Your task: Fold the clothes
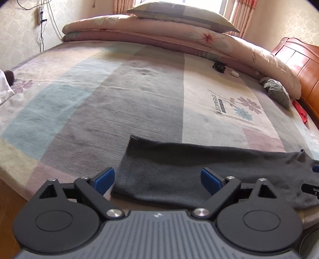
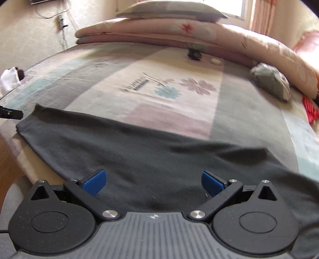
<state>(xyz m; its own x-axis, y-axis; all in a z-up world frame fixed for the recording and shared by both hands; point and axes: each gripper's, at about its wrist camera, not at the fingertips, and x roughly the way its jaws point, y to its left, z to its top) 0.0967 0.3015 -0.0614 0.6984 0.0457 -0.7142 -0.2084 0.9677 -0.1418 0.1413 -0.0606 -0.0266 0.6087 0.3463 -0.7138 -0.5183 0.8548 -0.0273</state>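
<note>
A dark grey garment (image 1: 169,169) lies flat along the near edge of the bed, its hemmed end to the left. It also shows in the right wrist view (image 2: 151,157), spread wide across the near bed. My left gripper (image 1: 157,179) is open, its blue pads (image 1: 104,180) spread over the garment's left end, holding nothing. My right gripper (image 2: 152,182) is open above the garment's middle, empty. The right gripper's tip shows at the right edge of the left wrist view (image 1: 311,189).
The bed (image 1: 99,89) has a striped pastel cover with flower prints. Folded quilts and a pillow (image 1: 179,16) lie at the far end. A crumpled grey cloth (image 1: 277,91), a red item (image 1: 301,113), a small black object (image 1: 219,65) and a wooden headboard (image 1: 299,59) are on the right.
</note>
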